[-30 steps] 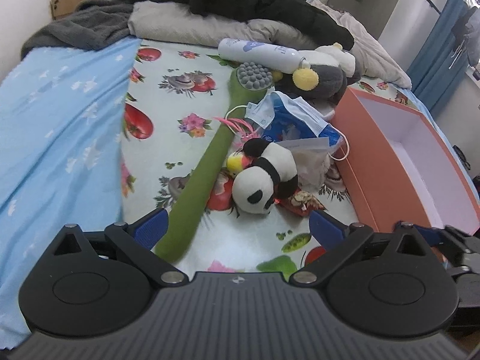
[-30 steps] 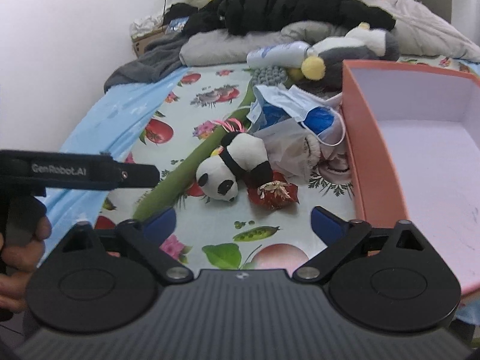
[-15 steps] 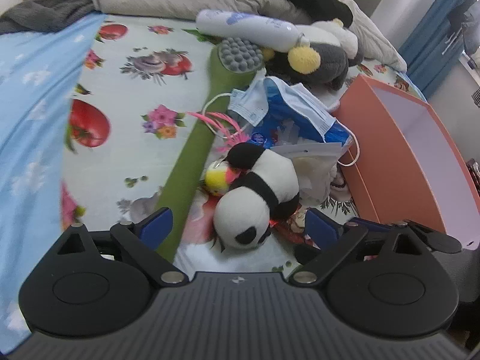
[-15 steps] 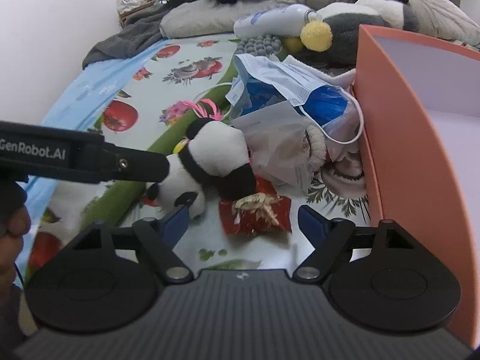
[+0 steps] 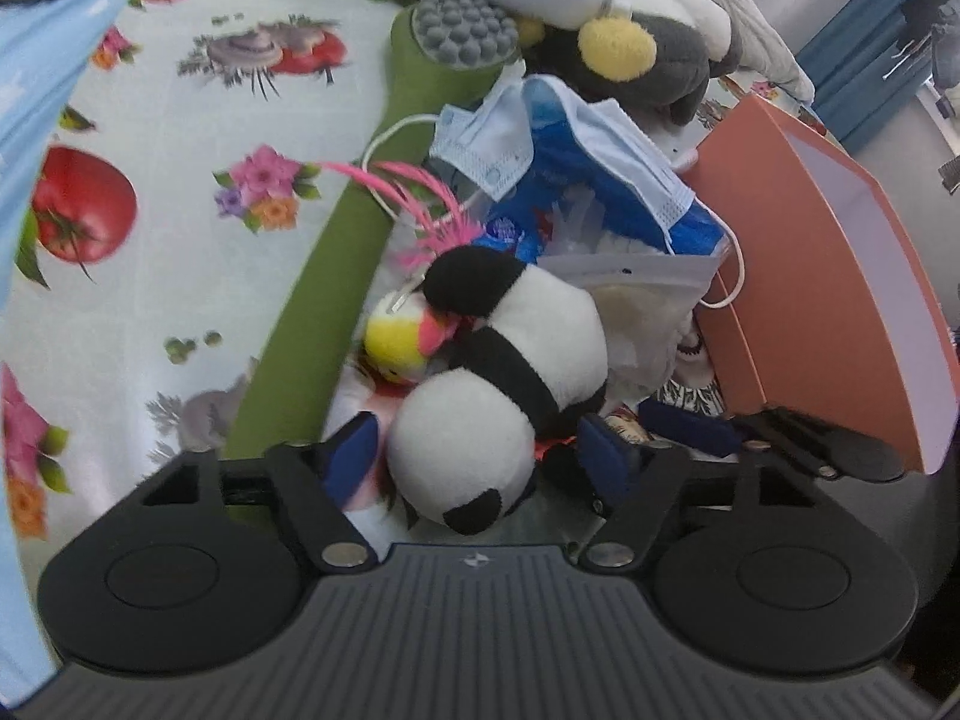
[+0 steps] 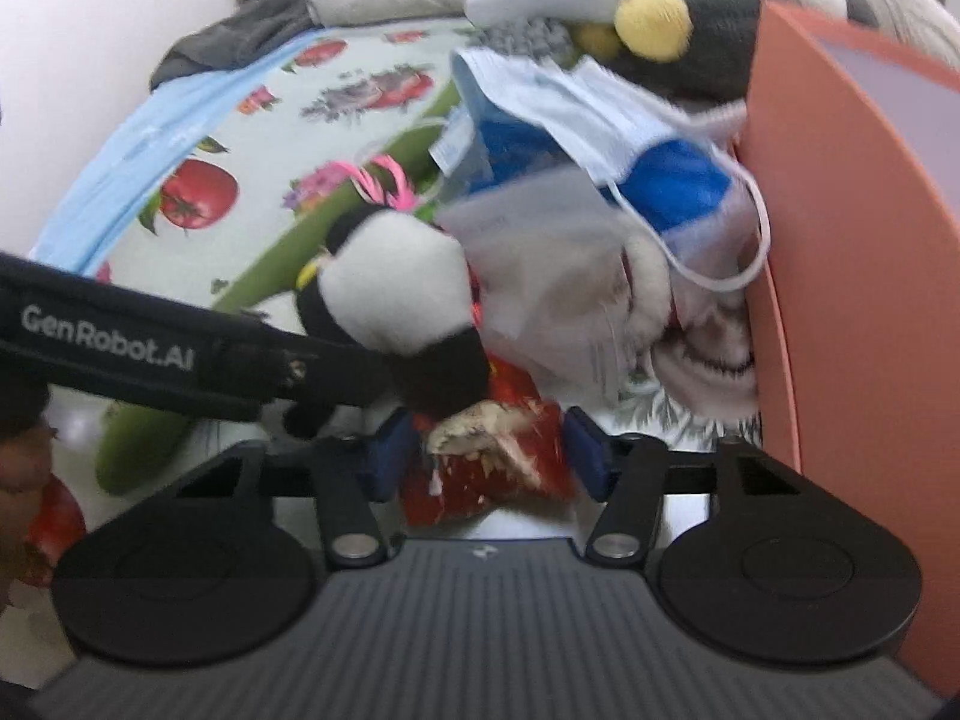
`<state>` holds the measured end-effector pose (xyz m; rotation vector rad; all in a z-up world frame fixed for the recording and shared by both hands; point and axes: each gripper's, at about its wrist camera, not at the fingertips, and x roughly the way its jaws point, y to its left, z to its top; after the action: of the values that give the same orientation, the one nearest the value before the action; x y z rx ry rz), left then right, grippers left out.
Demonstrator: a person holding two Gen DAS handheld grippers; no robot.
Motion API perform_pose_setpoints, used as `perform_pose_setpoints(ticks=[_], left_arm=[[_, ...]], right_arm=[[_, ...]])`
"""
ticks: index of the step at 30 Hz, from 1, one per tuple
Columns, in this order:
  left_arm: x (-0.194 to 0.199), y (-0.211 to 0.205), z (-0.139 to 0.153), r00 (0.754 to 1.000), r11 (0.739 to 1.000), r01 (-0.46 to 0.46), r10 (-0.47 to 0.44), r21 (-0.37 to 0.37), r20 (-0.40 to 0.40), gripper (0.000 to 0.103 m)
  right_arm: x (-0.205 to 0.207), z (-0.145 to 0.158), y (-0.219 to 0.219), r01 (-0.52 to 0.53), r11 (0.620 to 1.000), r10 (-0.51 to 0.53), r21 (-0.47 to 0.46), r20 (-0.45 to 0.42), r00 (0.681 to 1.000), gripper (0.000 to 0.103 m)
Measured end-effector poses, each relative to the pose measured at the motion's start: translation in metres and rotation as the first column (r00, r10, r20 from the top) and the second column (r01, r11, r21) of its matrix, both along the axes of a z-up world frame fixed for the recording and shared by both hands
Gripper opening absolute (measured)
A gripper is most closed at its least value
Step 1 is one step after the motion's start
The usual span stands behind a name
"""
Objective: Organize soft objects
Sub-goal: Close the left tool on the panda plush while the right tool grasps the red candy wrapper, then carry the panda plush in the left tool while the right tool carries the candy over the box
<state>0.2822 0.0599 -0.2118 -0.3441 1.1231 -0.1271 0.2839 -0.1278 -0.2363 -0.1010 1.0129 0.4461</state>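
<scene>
So the left gripper (image 5: 480,450) has its fingers spread either side of the panda plush's (image 5: 504,384) head, not squeezing. The right gripper (image 6: 489,450) is spread around a red snack packet (image 6: 486,468). Panda's lying on the fruit-print sheet (image 5: 180,180), near the orange box (image 5: 810,276).
</scene>
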Motion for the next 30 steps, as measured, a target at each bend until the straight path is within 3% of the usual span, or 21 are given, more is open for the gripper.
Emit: perform_pose_setpoints(ticks=[4, 20, 30], left_arm=[[-0.004, 0.001, -0.003, 1.0, 1.0, -0.023, 0.023, -0.013, -0.015, 0.058], [-0.074, 0.006, 0.032, 0.995, 0.996, -0.09, 0.089, 0.01, 0.054, 0.057], [-0.123, 0.0, 0.081, 0.983, 0.995, -0.1, 0.097, 0.007, 0.156, 0.057]], right_arm=[[-0.004, 0.005, -0.003, 0.006, 1.0, -0.006, 0.023, -0.007, 1.0, 0.049], [-0.068, 0.042, -0.014, 0.052, 0.998, -0.054, 0.04, 0.062, 0.997, 0.047], [-0.114, 0.091, -0.025, 0.086, 0.994, -0.098, 0.075, 0.181, 0.979, 0.046]])
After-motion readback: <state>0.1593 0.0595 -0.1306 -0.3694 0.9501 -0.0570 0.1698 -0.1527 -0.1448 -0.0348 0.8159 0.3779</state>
